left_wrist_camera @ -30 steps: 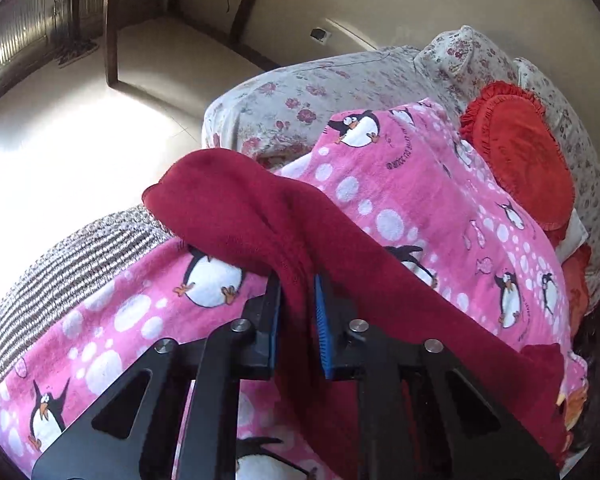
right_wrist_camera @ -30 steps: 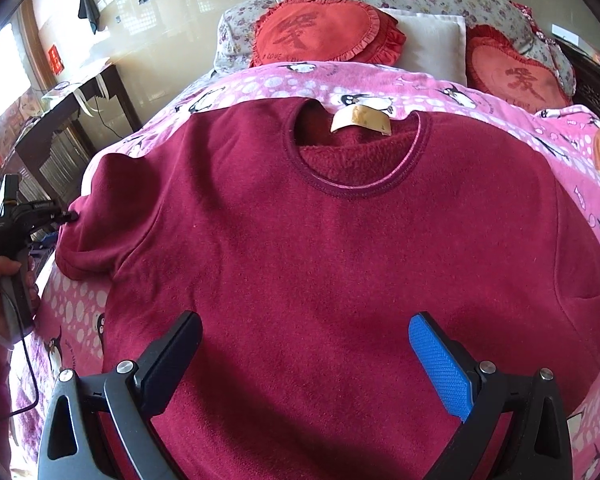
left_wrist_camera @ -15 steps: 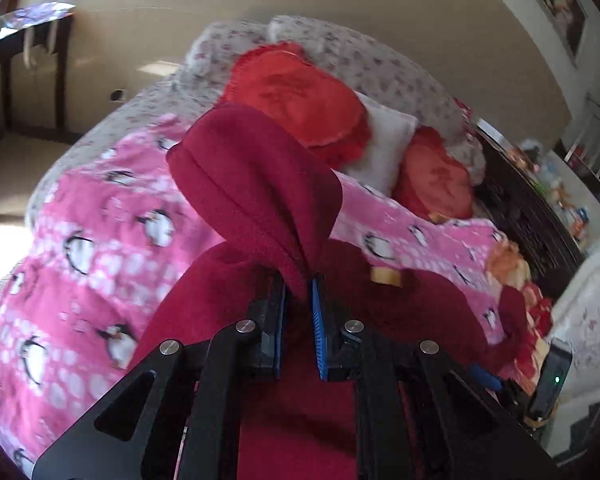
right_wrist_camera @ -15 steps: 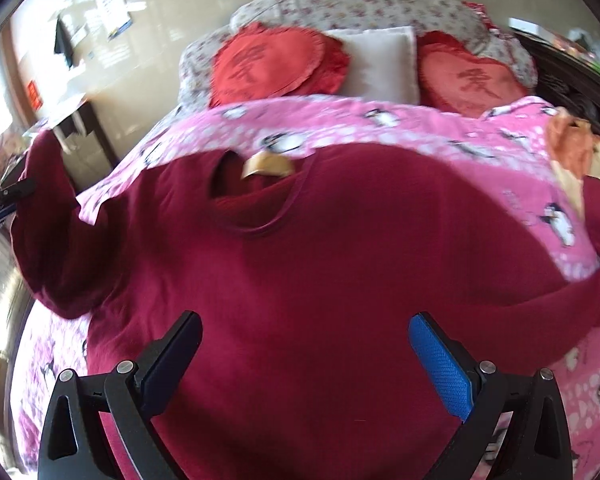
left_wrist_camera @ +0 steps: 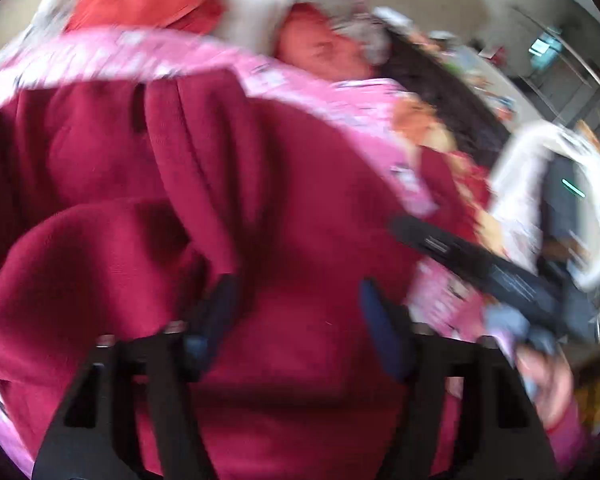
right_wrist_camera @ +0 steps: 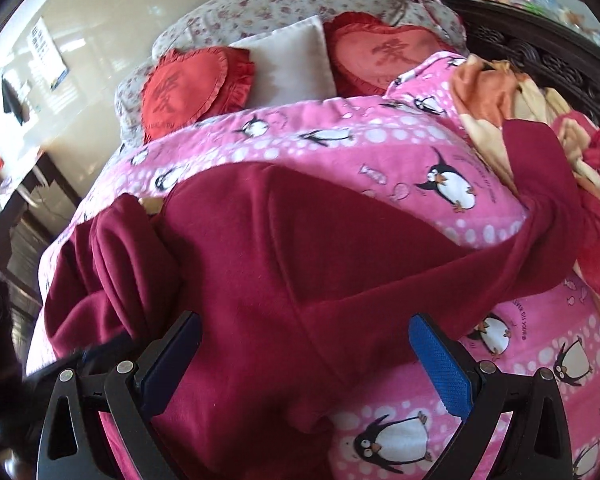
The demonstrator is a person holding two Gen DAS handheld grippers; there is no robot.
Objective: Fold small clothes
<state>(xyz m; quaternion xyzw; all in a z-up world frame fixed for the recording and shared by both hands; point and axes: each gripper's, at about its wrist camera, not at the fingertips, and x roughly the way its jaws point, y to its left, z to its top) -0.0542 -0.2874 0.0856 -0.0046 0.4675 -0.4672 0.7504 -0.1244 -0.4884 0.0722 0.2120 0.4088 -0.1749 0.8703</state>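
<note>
The left gripper (left_wrist_camera: 296,316) hangs with its jaws spread apart over the dark red sweater (right_wrist_camera: 260,264), one sleeve folded across its chest. That sweater lies on the pink penguin blanket (right_wrist_camera: 432,184), and the right gripper (right_wrist_camera: 304,364) gapes wide above its hem, holding nothing.

left gripper (left_wrist_camera: 296,304) spread, right gripper (right_wrist_camera: 304,354) spread

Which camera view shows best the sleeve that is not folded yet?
The right wrist view: the unfolded sleeve lies sharp across the pink blanket. In the blurred left wrist view, only its far end shows.
</note>
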